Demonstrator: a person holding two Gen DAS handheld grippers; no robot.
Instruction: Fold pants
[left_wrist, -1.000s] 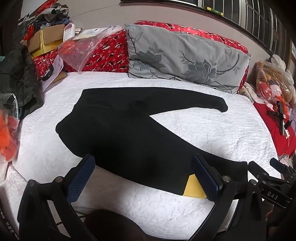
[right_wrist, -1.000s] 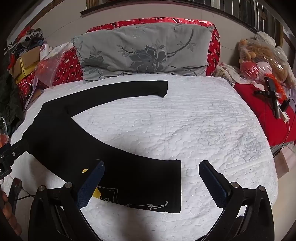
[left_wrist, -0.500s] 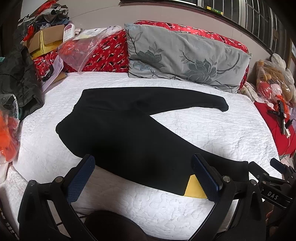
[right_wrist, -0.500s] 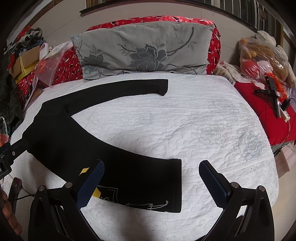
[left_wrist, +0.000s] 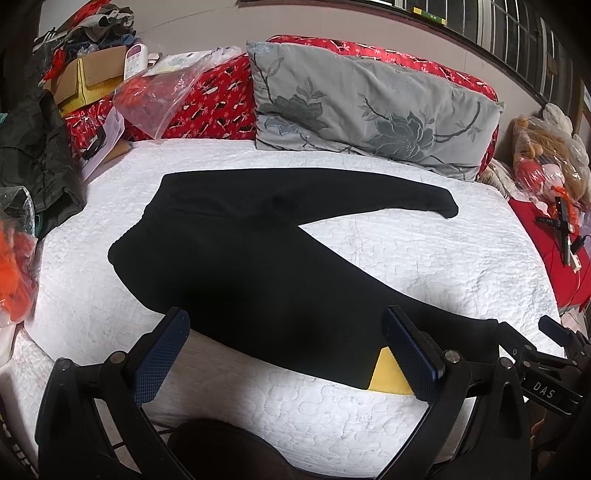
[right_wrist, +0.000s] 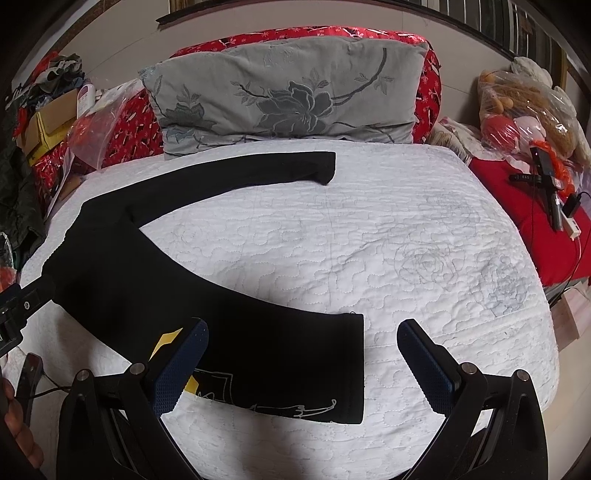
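Lying flat on the white bed (left_wrist: 424, 258), the black pants (left_wrist: 258, 266) fan their legs rightward in a V. Both the left tongs (left_wrist: 284, 347) and right tongs (right_wrist: 301, 356) hover spread wide above the near leg, gripping nothing.

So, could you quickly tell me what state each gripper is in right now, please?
Left gripper: open, holding nothing, above the black pants.
Right gripper: open, holding nothing, above the near leg's cuff.

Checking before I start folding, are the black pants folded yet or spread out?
Spread out: the black pants lie flat, legs splayed apart.
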